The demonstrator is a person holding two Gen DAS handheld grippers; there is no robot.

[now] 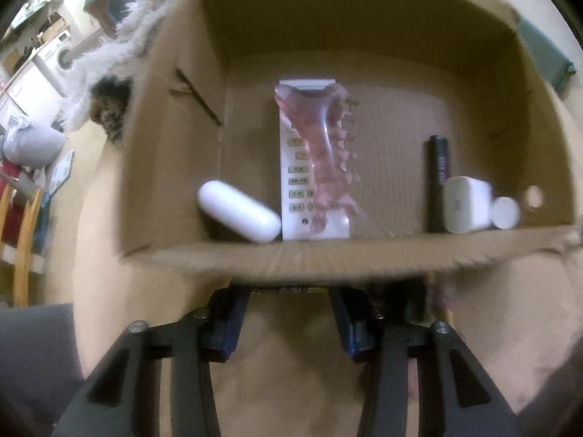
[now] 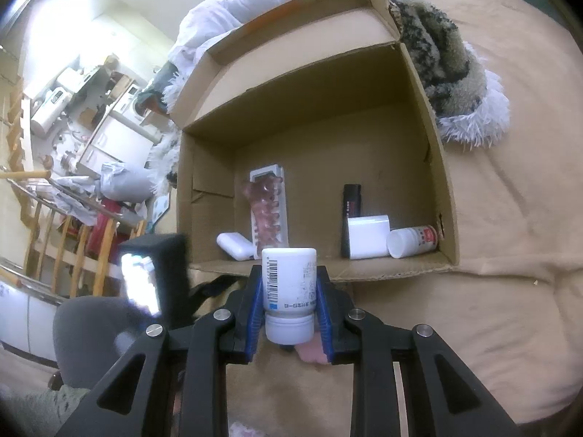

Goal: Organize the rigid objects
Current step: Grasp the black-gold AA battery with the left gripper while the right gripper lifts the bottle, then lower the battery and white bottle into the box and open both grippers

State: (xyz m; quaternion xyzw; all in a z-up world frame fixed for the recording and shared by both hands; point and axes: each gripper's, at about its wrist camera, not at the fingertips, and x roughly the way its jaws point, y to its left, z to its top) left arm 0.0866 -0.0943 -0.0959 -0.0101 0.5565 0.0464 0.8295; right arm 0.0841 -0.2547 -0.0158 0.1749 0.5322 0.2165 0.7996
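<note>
An open cardboard box (image 1: 277, 255) (image 2: 328, 267) sits on a tan bed cover. Inside lie a white remote (image 1: 295, 167) with a pink toothed comb (image 1: 328, 153) on it, a white oval case (image 1: 238, 211), a black tube (image 1: 439, 182), a white cube (image 1: 466, 204) and a small white bottle (image 1: 505, 212). My left gripper (image 1: 291, 291) is open and empty, its fingertips under the box's near edge. My right gripper (image 2: 289, 284) is shut on a white bottle (image 2: 289, 291) with a barcode, held cap towards me just in front of the box.
A furry patterned blanket (image 2: 448, 58) lies against the box's far right side, with white bedding (image 2: 226, 11) behind. A black device with a lit screen (image 2: 153, 280) is at the left. A wooden railing (image 2: 54, 240) and cluttered room lie beyond.
</note>
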